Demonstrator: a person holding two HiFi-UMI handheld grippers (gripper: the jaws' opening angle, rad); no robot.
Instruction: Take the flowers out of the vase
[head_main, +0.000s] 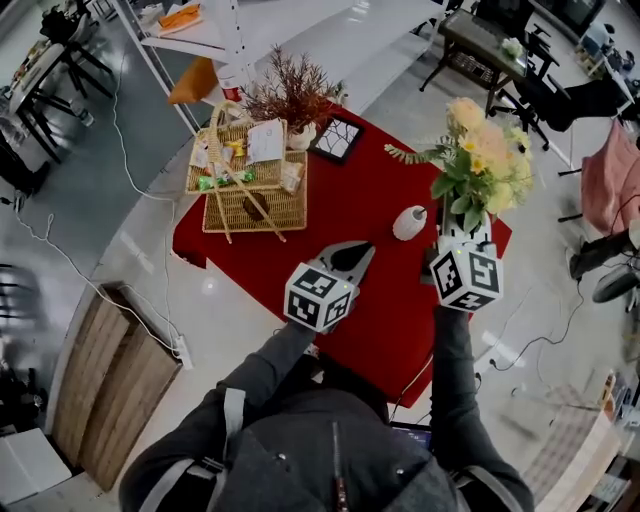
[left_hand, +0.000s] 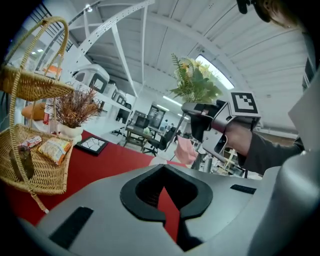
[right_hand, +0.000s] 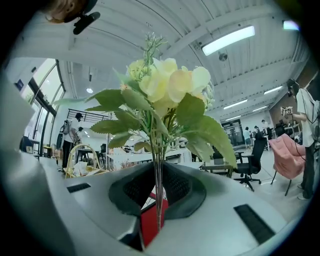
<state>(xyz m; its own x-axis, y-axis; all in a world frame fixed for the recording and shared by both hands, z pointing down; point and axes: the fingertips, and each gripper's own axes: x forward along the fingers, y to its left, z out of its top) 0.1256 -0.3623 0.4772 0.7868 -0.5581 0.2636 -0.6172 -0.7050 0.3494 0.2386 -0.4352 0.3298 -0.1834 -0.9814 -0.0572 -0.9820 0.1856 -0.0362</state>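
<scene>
The right gripper has its jaws drawn narrow on the thin stems of the flowers. The stems stand upright between the two pads, and the yellow blossoms and green leaves spread above the jaws. In the head view the small white vase stands on the red table, just to the left of these jaws and apart from the flowers.

The left gripper has its jaws closed together with nothing between them; only a thin strip of the red table shows through. The vase is ahead of its jaw tips and a little to the right. Far to the left of them sits a wicker basket with snack packets, whose print is too small to read. Each gripper's cube carries black and white square markers and no words.
</scene>
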